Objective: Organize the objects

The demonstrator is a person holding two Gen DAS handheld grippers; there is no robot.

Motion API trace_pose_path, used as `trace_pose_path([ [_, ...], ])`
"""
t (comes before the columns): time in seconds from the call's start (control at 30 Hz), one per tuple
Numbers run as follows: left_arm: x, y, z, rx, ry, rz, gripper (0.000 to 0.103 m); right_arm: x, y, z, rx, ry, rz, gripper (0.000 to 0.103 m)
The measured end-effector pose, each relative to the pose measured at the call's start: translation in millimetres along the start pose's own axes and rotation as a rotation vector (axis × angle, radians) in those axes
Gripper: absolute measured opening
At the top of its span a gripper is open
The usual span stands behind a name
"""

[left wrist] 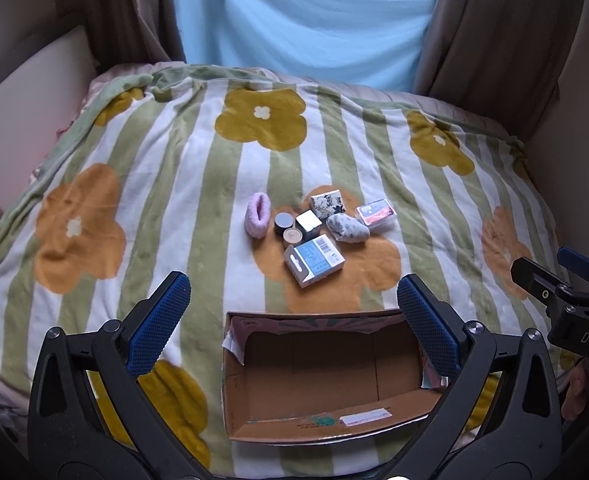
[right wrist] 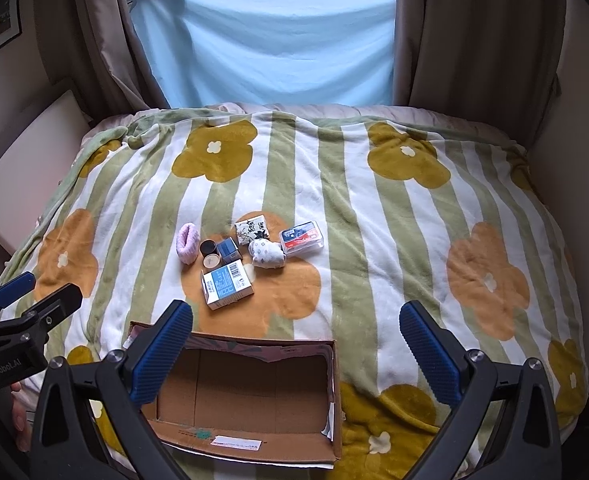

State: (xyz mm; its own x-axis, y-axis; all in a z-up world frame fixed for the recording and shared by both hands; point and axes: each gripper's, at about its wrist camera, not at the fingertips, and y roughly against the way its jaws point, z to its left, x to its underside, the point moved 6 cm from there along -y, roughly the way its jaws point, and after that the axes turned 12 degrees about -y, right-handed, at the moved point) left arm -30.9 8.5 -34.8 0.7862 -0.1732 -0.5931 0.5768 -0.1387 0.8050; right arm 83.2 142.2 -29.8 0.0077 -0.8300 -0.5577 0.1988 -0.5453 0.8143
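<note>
An empty open cardboard box (left wrist: 318,424) (right wrist: 246,440) sits on the blanket near me. Beyond it lies a cluster: a blue-and-white carton (left wrist: 313,261) (right wrist: 226,285), a pink rolled sock (left wrist: 257,219) (right wrist: 187,244), a grey patterned sock (left wrist: 347,229) (right wrist: 267,254), two small round tins (left wrist: 283,223) (right wrist: 207,248), a dark cube box (left wrist: 308,224) (right wrist: 228,250), a floral packet (left wrist: 326,204) (right wrist: 252,230) and a clear card case (left wrist: 376,212) (right wrist: 301,238). My left gripper (left wrist: 294,320) and right gripper (right wrist: 296,348) are both open and empty, hovering above the box.
A striped flower-print blanket (left wrist: 134,184) (right wrist: 394,240) covers the bed. A light blue sheet (left wrist: 306,20) and brown curtains (right wrist: 474,32) hang behind. A cream cushion (left wrist: 22,112) leans at the left. The right gripper shows at the left wrist view's right edge.
</note>
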Motion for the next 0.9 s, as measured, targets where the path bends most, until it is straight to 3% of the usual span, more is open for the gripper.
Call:
trace_pose_path([
  [0.5, -11, -50, 18, 0.006, 0.018, 0.066, 0.102, -13, -52, 4, -0.015, -0.016, 0.075, 0.103],
  [0.9, -30, -125, 44, 0.017, 0.048, 0.148, 0.102, -27, -121, 13, -0.048, -0.073, 0.189, 0.103],
])
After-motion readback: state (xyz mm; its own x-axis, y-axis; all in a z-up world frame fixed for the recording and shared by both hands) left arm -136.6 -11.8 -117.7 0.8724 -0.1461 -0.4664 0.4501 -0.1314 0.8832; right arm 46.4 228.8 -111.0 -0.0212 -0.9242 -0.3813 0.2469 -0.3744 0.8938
